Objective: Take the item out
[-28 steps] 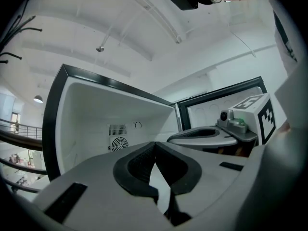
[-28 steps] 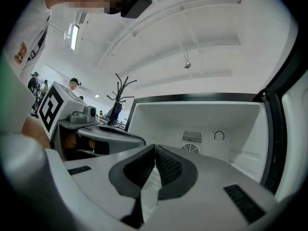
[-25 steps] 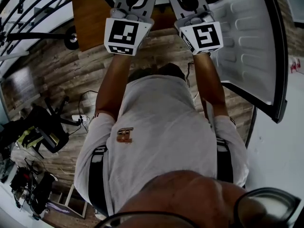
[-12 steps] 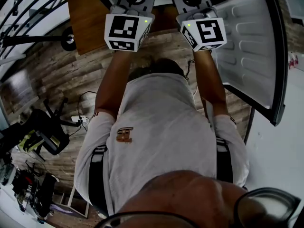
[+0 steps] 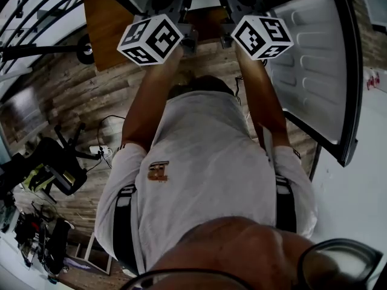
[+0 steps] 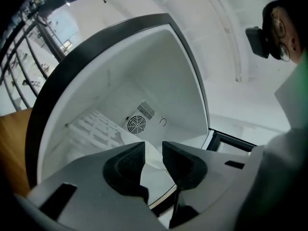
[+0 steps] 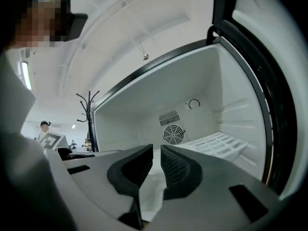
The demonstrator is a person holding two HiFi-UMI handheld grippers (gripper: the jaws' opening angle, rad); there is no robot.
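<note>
A small white fridge compartment stands open in front of me, with a round fan vent on its back wall and a white wire shelf. No loose item shows inside it. My left gripper points into the compartment; its jaws are opening and nothing is between them. My right gripper faces the same compartment, fan vent ahead, jaws shut on nothing. In the head view only the left marker cube and the right marker cube show; the fingertips are cut off at the top edge.
The fridge door hangs open at the right, its ribbed inner side facing me. A brown wooden panel stands left of the fridge. Chairs and bags clutter the floor at left. A coat rack stands beyond.
Both grippers have moved up the head view toward the fridge, and their marker cubes have turned so a corner faces the camera. The fridge door sits slightly lower in view.
</note>
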